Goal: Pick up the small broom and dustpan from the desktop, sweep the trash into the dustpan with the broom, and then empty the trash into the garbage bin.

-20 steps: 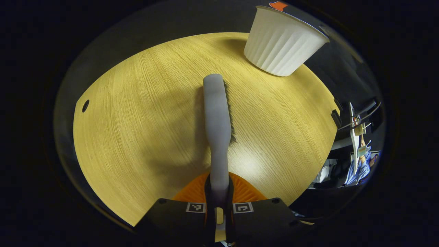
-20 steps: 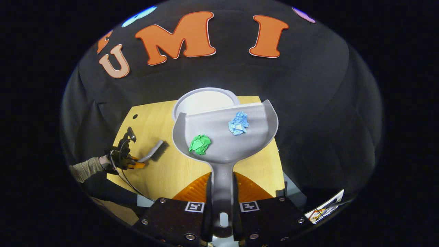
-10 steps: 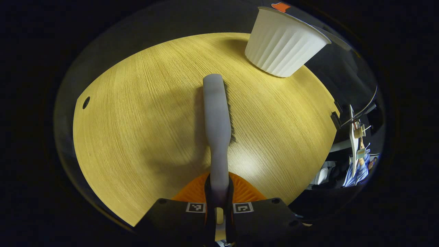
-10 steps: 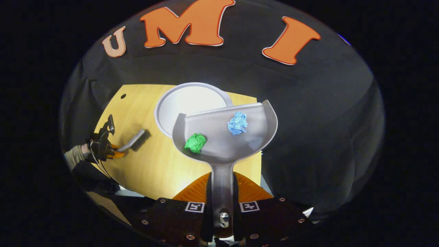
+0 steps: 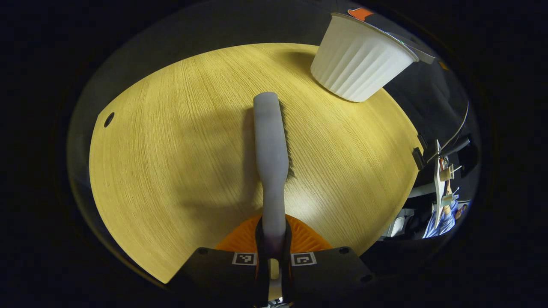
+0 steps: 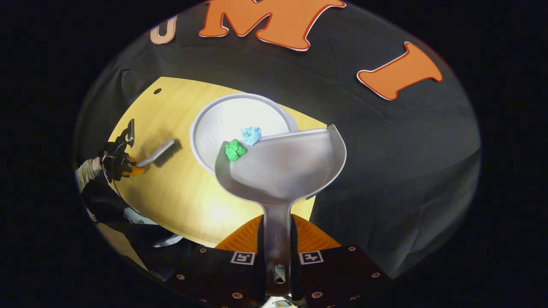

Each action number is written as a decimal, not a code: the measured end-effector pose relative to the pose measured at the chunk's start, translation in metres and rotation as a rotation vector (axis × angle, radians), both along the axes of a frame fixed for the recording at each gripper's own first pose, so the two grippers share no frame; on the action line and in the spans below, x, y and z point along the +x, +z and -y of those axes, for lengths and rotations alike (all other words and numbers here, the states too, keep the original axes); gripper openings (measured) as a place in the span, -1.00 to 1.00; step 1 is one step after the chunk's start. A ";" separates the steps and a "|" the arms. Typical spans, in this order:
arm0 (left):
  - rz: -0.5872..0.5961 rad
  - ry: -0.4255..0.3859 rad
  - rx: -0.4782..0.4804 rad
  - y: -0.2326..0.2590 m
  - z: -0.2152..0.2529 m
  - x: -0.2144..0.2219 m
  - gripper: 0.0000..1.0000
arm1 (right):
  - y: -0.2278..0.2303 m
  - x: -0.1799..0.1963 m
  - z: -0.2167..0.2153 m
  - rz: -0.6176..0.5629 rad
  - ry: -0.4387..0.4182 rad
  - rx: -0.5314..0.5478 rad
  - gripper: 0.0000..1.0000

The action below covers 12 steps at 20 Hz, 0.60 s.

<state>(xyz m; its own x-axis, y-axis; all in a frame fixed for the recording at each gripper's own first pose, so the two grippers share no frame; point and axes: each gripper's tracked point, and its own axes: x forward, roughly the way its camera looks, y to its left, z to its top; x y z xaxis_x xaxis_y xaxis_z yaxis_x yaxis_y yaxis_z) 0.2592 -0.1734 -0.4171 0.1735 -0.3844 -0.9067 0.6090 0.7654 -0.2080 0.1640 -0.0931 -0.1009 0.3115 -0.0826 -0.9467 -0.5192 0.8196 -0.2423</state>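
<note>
Over the bin (image 6: 239, 124), in the right gripper view, the right gripper (image 6: 277, 256) has its jaws closed on the handle of the dustpan (image 6: 282, 167), which is tipped so that its open front edge hangs above the bin's mouth. A green paper ball (image 6: 234, 149) sits at the pan's front left corner, right at the lip, and a blue paper ball (image 6: 251, 135) lies just beyond that lip, seen against the bin's white inside; whether it touches the pan or the bin cannot be told. The bin stands on the far part of the wooden worktop (image 6: 180, 192), near the black cloth wall. Farther off to the left of this view, the left gripper (image 6: 128, 164), held by a hand with a sleeve (image 6: 84, 179), grips the broom (image 6: 162, 153) low over the worktop. In the left gripper view, the left gripper (image 5: 274, 261) has its jaws clamped narrow on the broom handle (image 5: 273, 205), and the broom (image 5: 270, 137) reaches straight ahead with its dark bristles along the right side, close over the worktop (image 5: 171, 162); whether the bristles touch the wood cannot be told. The ribbed white bin (image 5: 359, 64) stands at the upper right of that view, well apart from the broom head.
</note>
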 end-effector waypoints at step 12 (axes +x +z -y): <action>0.011 0.011 -0.002 -0.001 0.001 0.004 -0.71 | 0.020 0.022 0.007 0.085 0.191 -0.218 -0.55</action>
<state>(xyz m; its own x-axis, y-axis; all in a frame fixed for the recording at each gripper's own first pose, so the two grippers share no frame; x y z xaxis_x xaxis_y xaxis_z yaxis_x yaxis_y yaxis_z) 0.2634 -0.1743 -0.4185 0.1874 -0.3842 -0.9041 0.6030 0.7715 -0.2029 0.1858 -0.1006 -0.0810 0.4180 -0.2132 -0.8831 -0.6297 0.6327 -0.4509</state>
